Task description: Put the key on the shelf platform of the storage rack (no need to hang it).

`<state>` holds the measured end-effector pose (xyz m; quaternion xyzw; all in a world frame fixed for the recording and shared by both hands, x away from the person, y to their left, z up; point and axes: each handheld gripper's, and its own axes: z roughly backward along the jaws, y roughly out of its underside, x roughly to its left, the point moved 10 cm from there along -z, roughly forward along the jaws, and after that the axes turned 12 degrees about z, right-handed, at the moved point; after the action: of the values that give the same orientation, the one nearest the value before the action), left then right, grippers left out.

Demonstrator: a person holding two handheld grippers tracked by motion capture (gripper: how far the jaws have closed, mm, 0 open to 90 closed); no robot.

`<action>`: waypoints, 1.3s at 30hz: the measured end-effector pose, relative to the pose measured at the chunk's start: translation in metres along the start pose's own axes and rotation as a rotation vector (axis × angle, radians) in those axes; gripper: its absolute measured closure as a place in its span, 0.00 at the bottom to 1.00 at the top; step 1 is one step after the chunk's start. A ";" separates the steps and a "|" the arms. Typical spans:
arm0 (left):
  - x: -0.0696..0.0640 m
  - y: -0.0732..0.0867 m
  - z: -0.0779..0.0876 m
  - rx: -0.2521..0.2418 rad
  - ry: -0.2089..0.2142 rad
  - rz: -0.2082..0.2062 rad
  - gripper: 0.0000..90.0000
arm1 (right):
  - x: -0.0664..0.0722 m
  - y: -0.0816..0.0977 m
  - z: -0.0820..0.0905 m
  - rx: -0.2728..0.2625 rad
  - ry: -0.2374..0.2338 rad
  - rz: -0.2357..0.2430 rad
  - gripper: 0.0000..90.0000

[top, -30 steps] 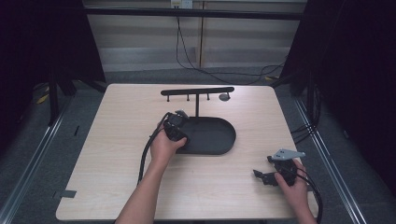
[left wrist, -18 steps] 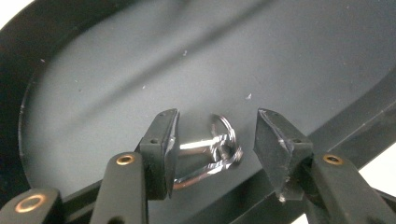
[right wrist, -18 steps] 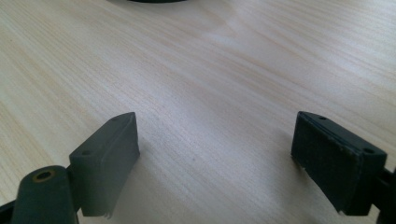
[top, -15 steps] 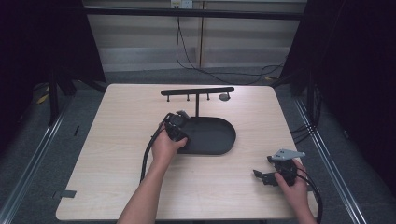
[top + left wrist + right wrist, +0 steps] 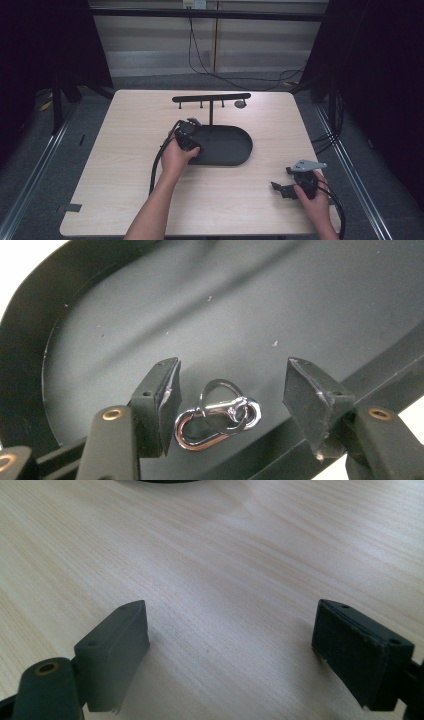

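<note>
Left gripper (image 5: pixel 227 390) jaws just reopened; one silver carabiner clip (image 5: pixel 217 421) lies loose between them in one black oval tray (image 5: pixel 235 150). Right gripper (image 5: pixel 230 652) open over bare table (image 5: pixel 225 555).

High view looked down from above table (image 5: pixel 125 150); left gripper view sat close inside shared black tray (image 5: pixel 230 147), right gripper view low over tabletop.

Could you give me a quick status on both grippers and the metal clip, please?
Left gripper open, jaws just opening, straddling the metal clip lying in the black tray. Right gripper open over bare table. Nothing in the way.
</note>
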<state>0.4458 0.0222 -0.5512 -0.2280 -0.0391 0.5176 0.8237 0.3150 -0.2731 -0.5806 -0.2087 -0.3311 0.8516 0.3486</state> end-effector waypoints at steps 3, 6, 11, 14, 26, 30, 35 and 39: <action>0.001 0.000 0.001 -0.003 0.000 -0.002 0.42 | 0.000 0.000 0.000 0.000 0.000 0.001 0.16; 0.002 0.000 0.003 -0.007 0.001 -0.002 0.41 | 0.000 0.000 0.000 0.000 0.000 0.001 0.16; 0.005 0.002 0.006 -0.014 -0.003 0.001 0.37 | 0.000 0.000 0.000 0.000 0.000 0.001 0.16; 0.007 0.003 0.009 -0.020 -0.009 0.002 0.36 | 0.000 0.000 0.000 0.000 0.000 0.001 0.16; 0.008 0.010 0.015 -0.017 0.012 -0.001 0.31 | 0.000 0.000 0.000 0.000 0.000 0.001 0.16; 0.010 0.012 0.017 -0.019 0.011 -0.008 0.30 | 0.000 0.000 0.000 0.000 0.000 0.001 0.16; 0.011 0.013 0.021 -0.030 0.012 -0.005 0.30 | 0.000 0.000 0.000 0.000 0.000 0.001 0.16; 0.013 0.014 0.027 -0.035 0.015 -0.002 0.30 | 0.000 0.000 0.000 0.000 0.000 0.001 0.16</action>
<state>0.4320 0.0473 -0.5350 -0.2461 -0.0420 0.5143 0.8205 0.3150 -0.2732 -0.5806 -0.2088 -0.3311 0.8518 0.3482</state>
